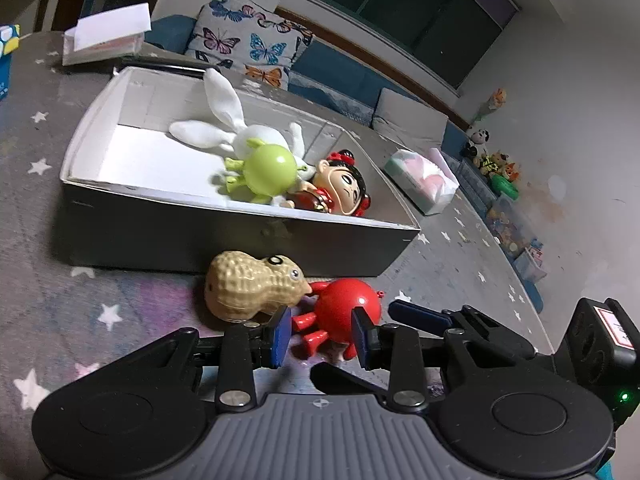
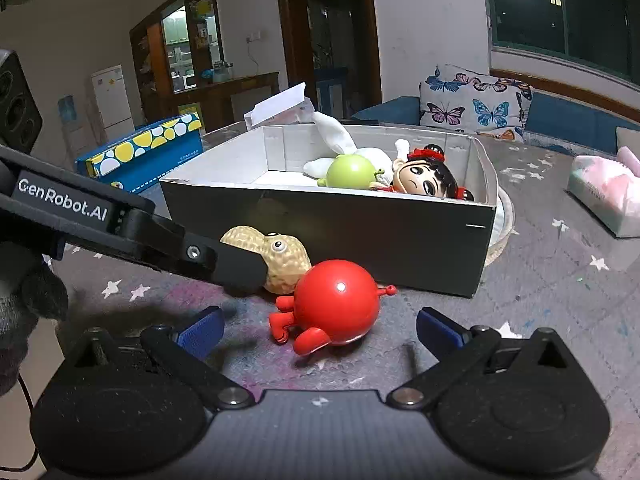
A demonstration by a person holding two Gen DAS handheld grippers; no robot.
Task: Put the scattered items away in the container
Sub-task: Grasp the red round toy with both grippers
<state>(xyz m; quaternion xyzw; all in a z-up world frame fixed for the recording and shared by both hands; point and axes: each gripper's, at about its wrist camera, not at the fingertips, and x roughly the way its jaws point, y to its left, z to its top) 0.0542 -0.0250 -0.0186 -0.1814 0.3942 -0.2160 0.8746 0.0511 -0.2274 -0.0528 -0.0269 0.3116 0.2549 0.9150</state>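
Note:
A red round crab toy [image 1: 345, 307] lies on the star-patterned cloth just in front of the open box [image 1: 240, 236]. A peanut toy [image 1: 250, 286] lies touching it on its left. My left gripper [image 1: 320, 334] has its blue pads on either side of the red toy, close to it; contact is unclear. In the right wrist view the red toy [image 2: 338, 300] lies between the spread fingers of my right gripper [image 2: 320, 326], which is open and empty. The left gripper's finger [image 2: 236, 266] covers part of the peanut [image 2: 286, 264]. In the box [image 2: 360, 232] lie a white plush rabbit [image 1: 224, 128], a green toy [image 1: 268, 172] and a doll [image 1: 340, 188].
A tissue pack [image 1: 422, 182] lies right of the box. A blue spotted box [image 2: 148, 152] and a white paper box [image 1: 104, 36] stand behind. A butterfly cushion [image 2: 472, 100] sits on the sofa beyond the table edge. Toys and bins line the far wall [image 1: 500, 184].

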